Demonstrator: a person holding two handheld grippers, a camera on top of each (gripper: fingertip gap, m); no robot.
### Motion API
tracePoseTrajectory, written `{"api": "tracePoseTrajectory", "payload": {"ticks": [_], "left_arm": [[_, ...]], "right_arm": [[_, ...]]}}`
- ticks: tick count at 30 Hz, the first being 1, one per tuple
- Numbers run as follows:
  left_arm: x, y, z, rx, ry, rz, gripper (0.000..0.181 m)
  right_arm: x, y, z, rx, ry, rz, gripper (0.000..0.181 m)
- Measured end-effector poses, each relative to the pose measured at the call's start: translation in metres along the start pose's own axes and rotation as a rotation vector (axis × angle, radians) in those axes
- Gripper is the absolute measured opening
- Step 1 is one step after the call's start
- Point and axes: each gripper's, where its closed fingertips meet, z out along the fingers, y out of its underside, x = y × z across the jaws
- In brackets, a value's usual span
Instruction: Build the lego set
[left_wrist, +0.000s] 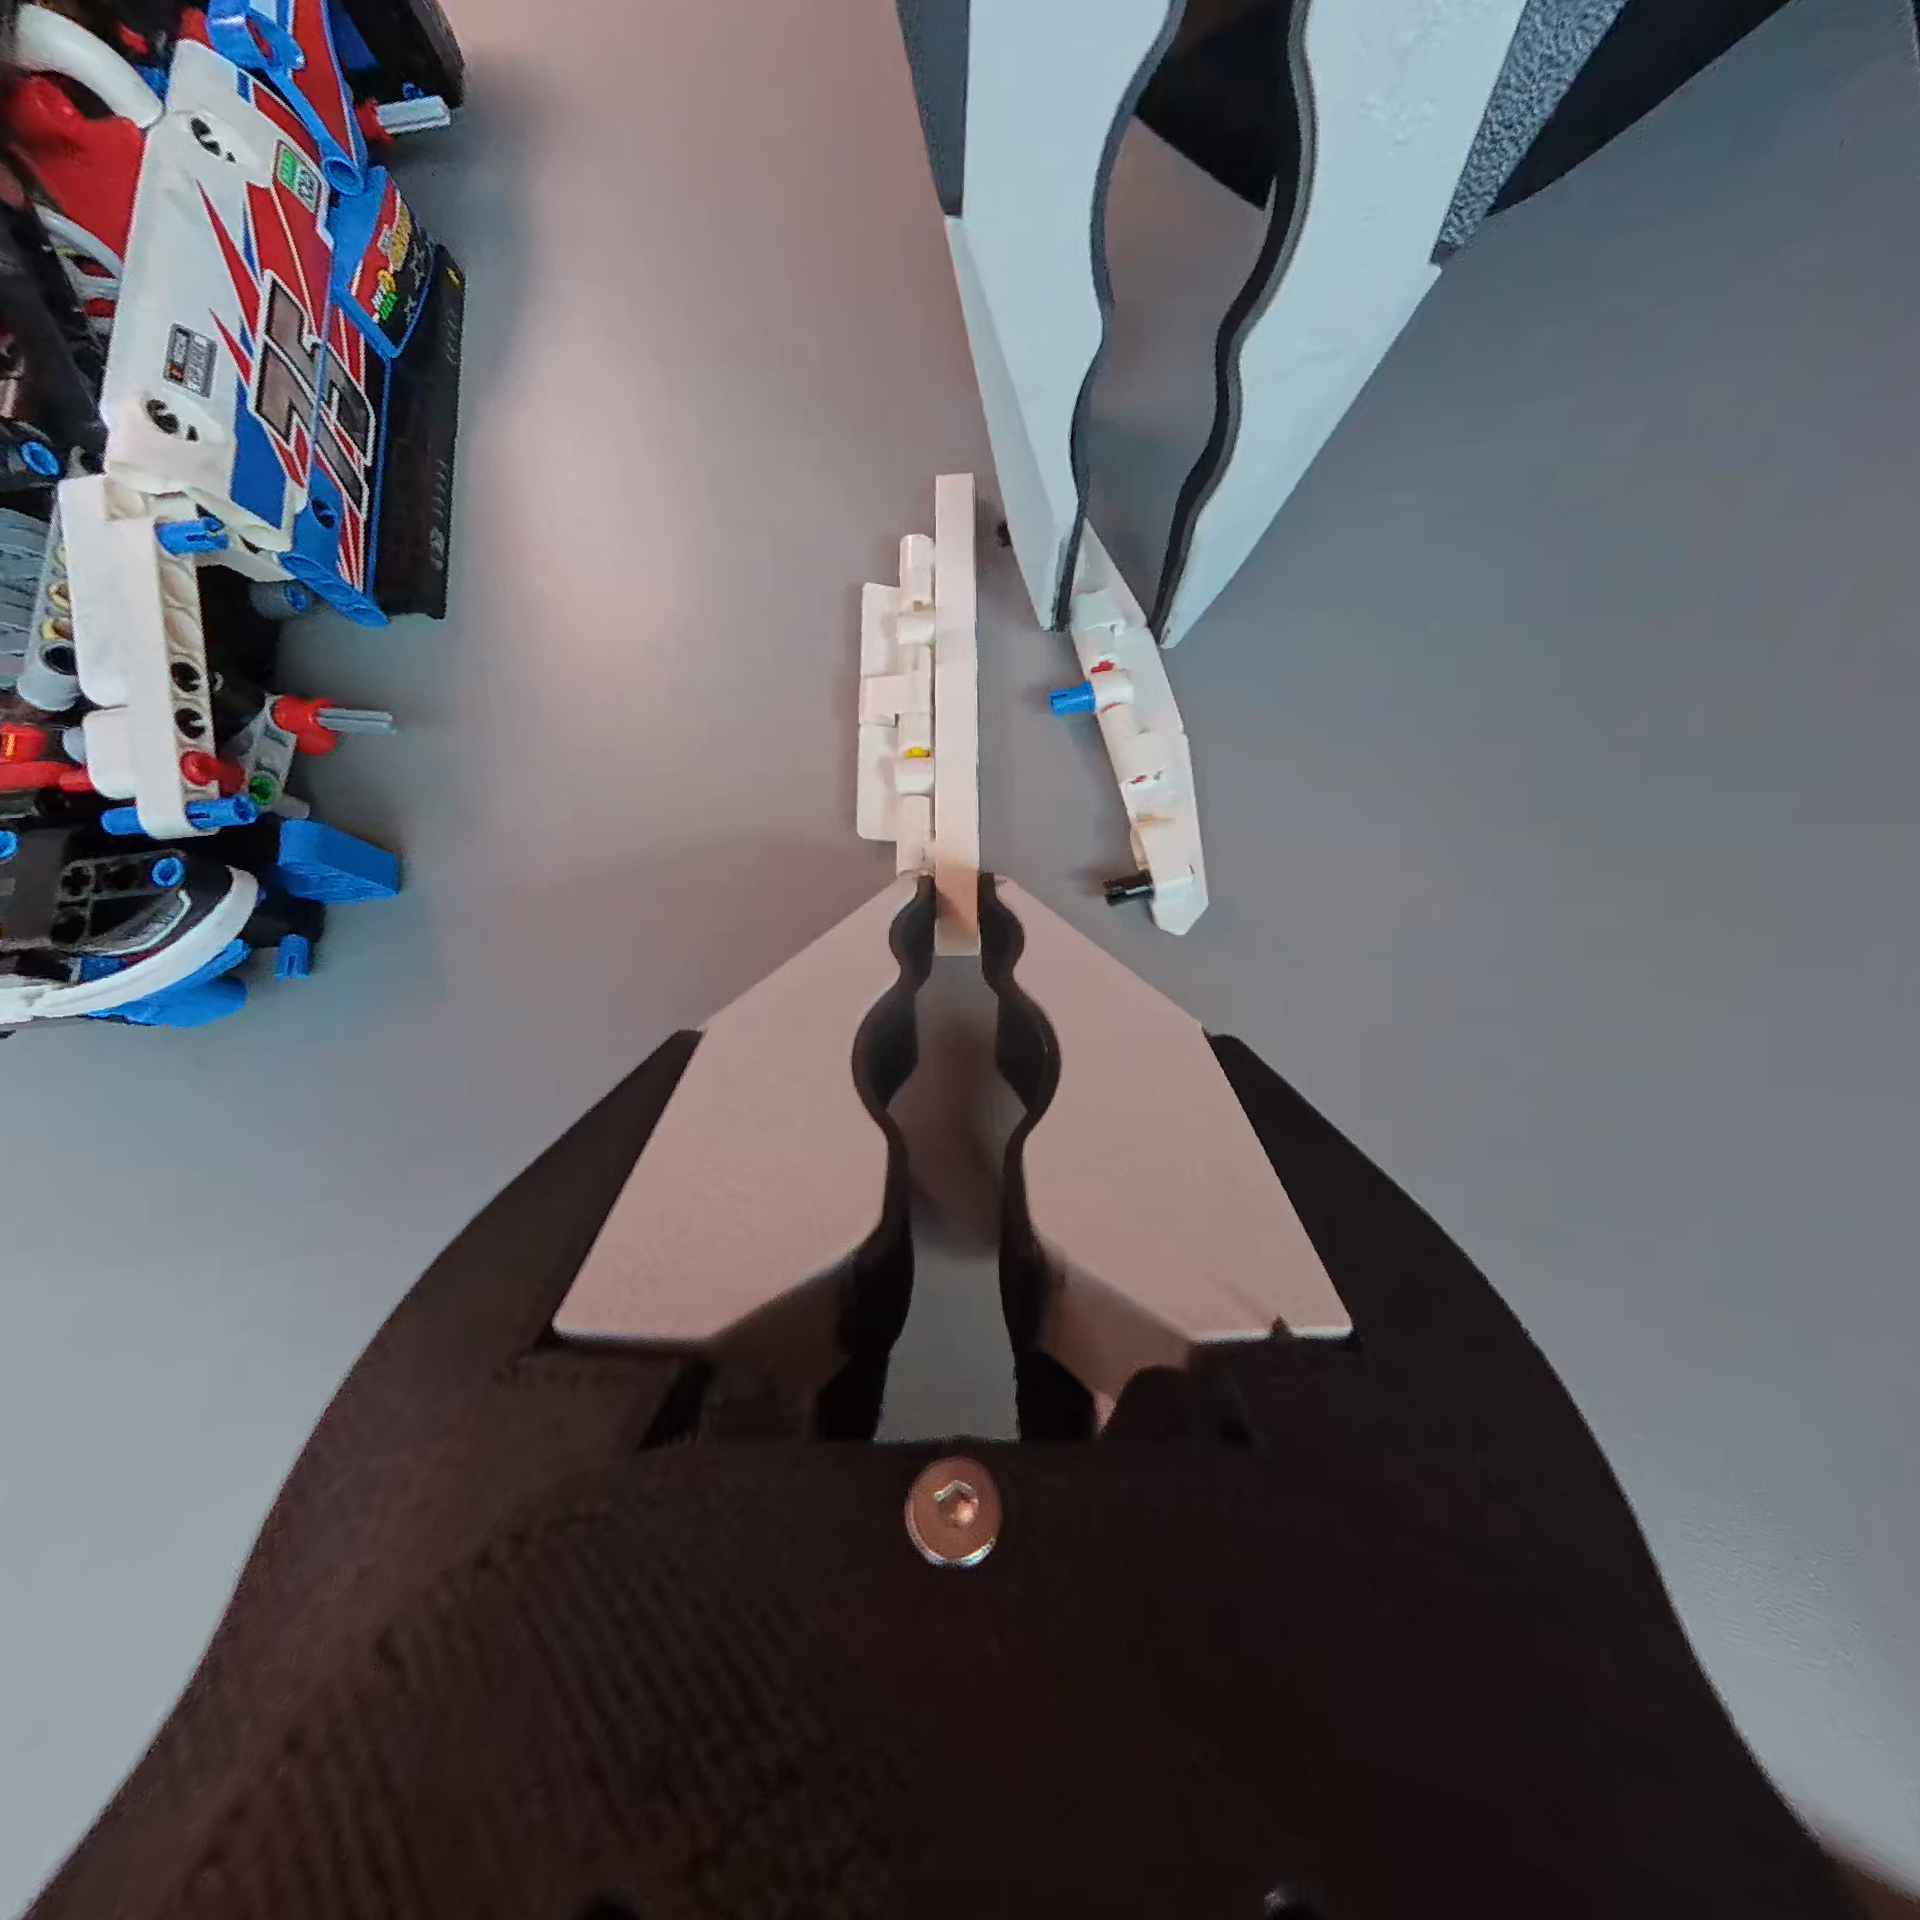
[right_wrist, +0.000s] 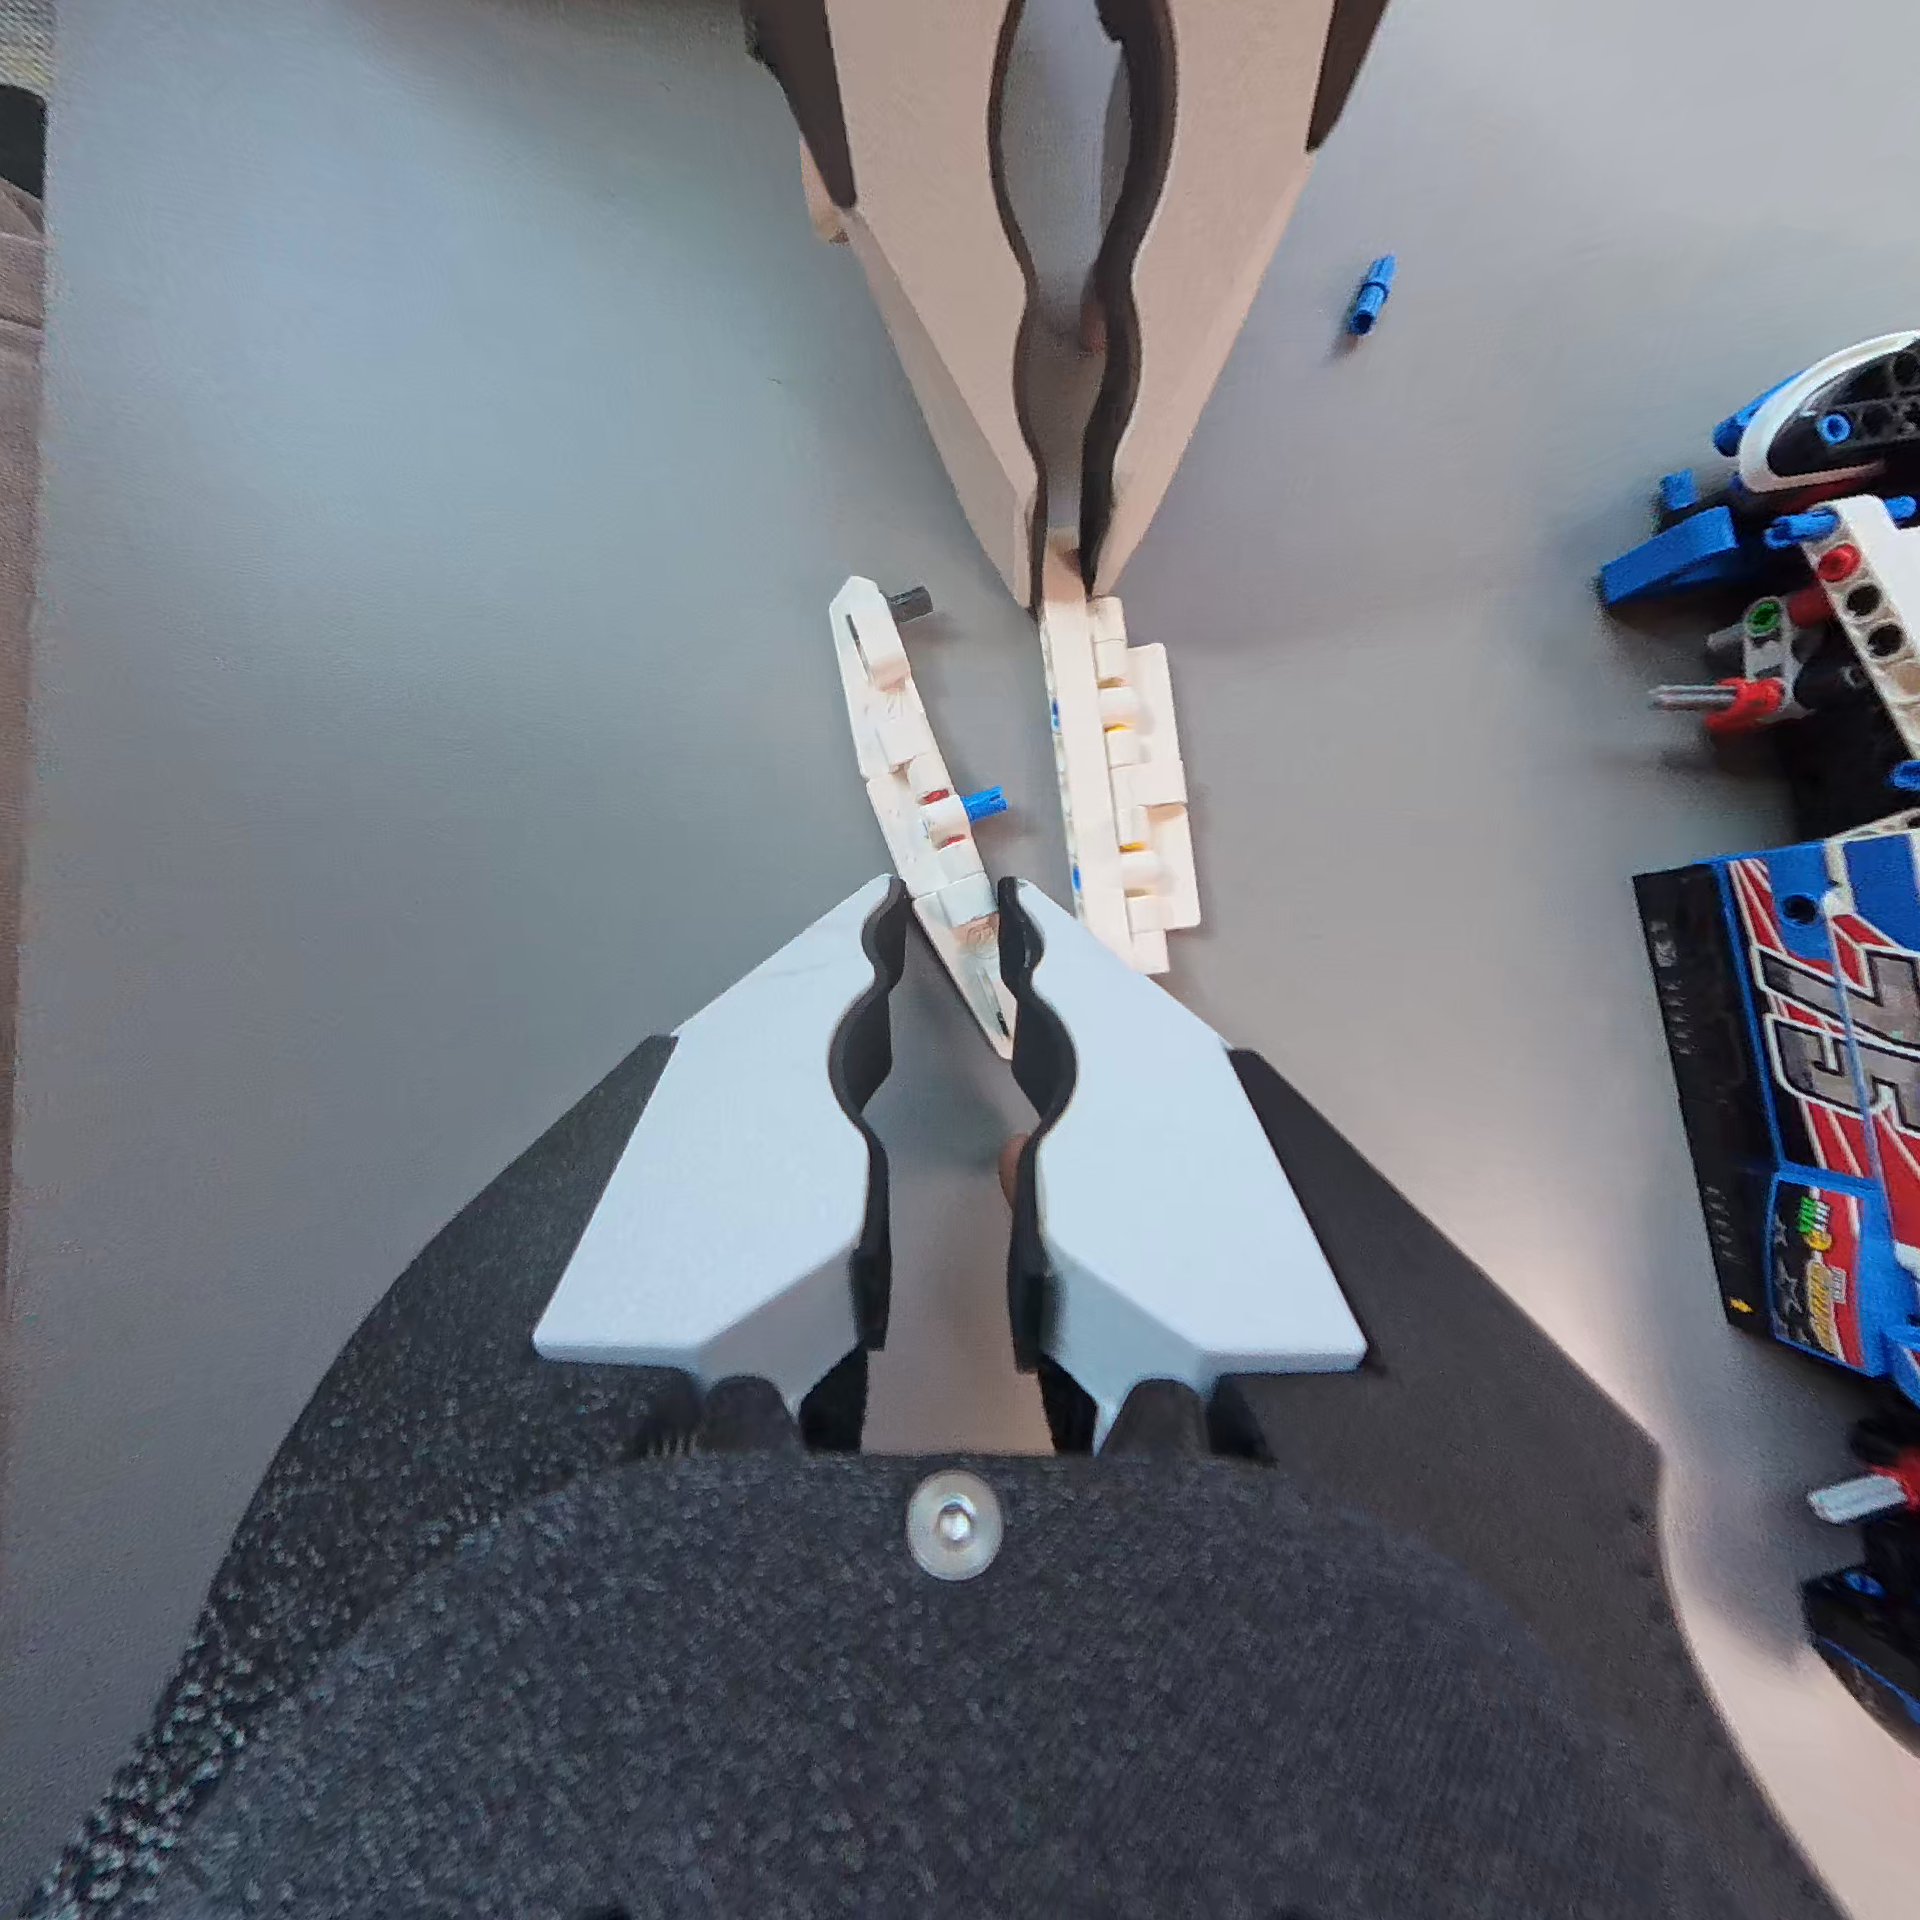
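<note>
My left gripper (left_wrist: 956, 894) is shut on the near end of a long white lego panel assembly (left_wrist: 920, 707), held edge-up over the grey table. My right gripper (right_wrist: 948, 891) is shut on a second white curved panel piece (right_wrist: 904, 769), which passes slantwise between its fingers. That piece carries a blue pin (right_wrist: 982, 800) and a black pin (right_wrist: 909, 600) pointing toward the left piece. The two pieces lie side by side, a small gap apart. Each gripper shows in the other view: the right one (left_wrist: 1112, 623) and the left one (right_wrist: 1062, 582).
The partly built red, white and blue lego race car (left_wrist: 260, 416) stands at the left of the left wrist view and at the right edge of the right wrist view (right_wrist: 1829, 935). A loose blue pin (right_wrist: 1371, 294) lies on the grey table (right_wrist: 416, 520). About 6 cm separates my left fingertips from my right.
</note>
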Motion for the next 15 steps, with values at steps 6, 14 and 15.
{"api": "tracePoseTrajectory", "payload": {"ticks": [6,14,15], "left_arm": [[0.008,0.001,-0.002,0.002,0.055,-0.005,0.015],[0.013,0.004,-0.006,-0.001,0.107,-0.028,0.031],[0.013,0.003,-0.004,-0.001,0.098,-0.022,0.031]], "right_arm": [[0.008,0.002,0.0,0.005,0.01,0.034,0.015],[0.015,0.003,-0.001,0.018,0.066,0.064,0.015],[0.016,0.003,-0.001,0.02,0.071,0.063,0.016]]}}
